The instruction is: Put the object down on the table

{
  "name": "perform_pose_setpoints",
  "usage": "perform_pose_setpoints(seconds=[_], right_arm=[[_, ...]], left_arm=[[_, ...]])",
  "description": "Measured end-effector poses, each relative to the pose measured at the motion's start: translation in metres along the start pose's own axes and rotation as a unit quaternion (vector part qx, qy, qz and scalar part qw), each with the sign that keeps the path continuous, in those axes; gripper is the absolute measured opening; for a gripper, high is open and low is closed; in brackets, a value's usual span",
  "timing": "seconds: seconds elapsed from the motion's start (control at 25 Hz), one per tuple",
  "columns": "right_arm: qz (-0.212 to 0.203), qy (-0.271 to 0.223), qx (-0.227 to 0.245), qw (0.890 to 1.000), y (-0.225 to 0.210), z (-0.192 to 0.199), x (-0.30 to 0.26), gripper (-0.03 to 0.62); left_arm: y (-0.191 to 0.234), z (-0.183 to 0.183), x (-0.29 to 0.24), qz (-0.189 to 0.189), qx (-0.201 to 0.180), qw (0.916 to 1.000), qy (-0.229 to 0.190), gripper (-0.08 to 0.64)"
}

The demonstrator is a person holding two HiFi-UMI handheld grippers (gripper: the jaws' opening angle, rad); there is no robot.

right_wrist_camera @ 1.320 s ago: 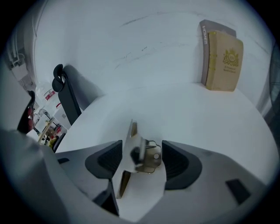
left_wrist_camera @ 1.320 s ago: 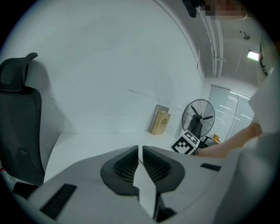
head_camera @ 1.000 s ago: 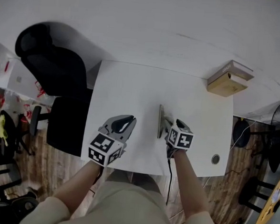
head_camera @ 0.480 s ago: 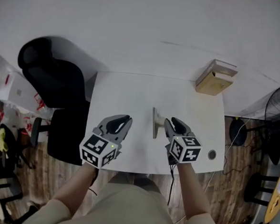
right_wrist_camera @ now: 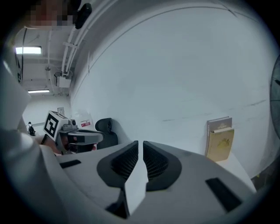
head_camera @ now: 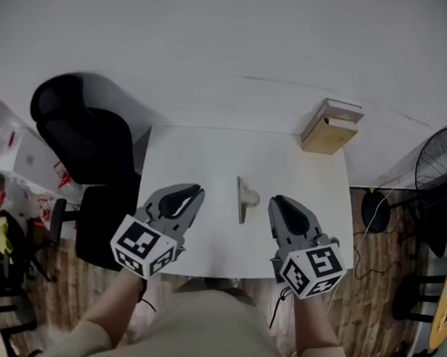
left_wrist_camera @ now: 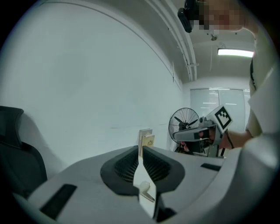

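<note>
Right gripper (right_wrist_camera: pixel 140 146) back off the object (head_camera: pixel 243 200), jaws closing, empty; left gripper (left_wrist_camera: pixel 141 151) jaws together, empty.

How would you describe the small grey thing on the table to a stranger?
Start at the white table and look at its middle, nearer than the books at its far right corner. The grey piece there is thin, with one round knob.
</note>
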State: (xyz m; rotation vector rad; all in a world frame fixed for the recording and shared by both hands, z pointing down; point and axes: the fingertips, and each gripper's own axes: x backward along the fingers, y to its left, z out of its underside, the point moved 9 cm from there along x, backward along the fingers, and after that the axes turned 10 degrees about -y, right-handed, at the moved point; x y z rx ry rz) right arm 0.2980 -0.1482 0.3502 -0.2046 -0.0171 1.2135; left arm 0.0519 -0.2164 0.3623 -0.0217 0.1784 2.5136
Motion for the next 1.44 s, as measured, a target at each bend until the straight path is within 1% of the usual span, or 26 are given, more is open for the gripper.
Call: perform_pose_setpoints(seconds=[0.08, 0.2, 0.4, 0.52, 0.68, 0.92, 1.04, 1.2, 1.32, 1.44], right_arm=[[-0.007, -0.020, 0.010, 1.000, 0.008, -0.016, 0.011, 0.052], [-0.005, -0.044, 0.017, 0.999, 0.016, -0.034, 0.026, 0.047], [0.019, -0.068, 0.042, 0.997, 0.022, -0.046, 0.045, 0.026], [0.021, -0.069, 0.039, 0.997, 0.026, -0.049, 0.057, 0.022], [0.007, -0.065, 0.031, 0.997, 0.038, -0.051, 0.068, 0.023], [-0.009, -0.058, 0.030, 0.998, 0.045, -0.047, 0.068, 0.023], [-0.002, -0.061, 0.018, 0.998, 0.043, -0.047, 0.069, 0.023], [0.008, -0.068, 0.018, 0.998, 0.038, -0.048, 0.069, 0.023], [0.014, -0.058, 0.027, 0.998, 0.033, -0.048, 0.076, 0.023], [0.022, -0.045, 0.034, 0.998, 0.033, -0.047, 0.079, 0.023]], left_arm=[[-0.006, -0.010, 0.003, 0.008, -0.007, 0.9999, -0.005, 0.044], [-0.017, -0.025, 0.010, 0.022, -0.020, 0.9994, -0.018, 0.044], [-0.034, -0.044, 0.022, 0.041, -0.020, 0.9979, -0.046, 0.044], [-0.041, -0.049, 0.030, 0.041, -0.024, 0.9975, -0.053, 0.044], [-0.043, -0.050, 0.039, 0.025, -0.026, 0.9981, -0.051, 0.044], [-0.042, -0.048, 0.042, 0.016, -0.013, 0.9982, -0.057, 0.044], [-0.042, -0.052, 0.042, 0.015, -0.018, 0.9979, -0.061, 0.044], [-0.043, -0.054, 0.042, 0.016, -0.019, 0.9977, -0.063, 0.044], [-0.050, -0.052, 0.040, 0.023, -0.014, 0.9978, -0.061, 0.045], [-0.051, -0.052, 0.042, 0.029, -0.018, 0.9977, -0.058, 0.044]])
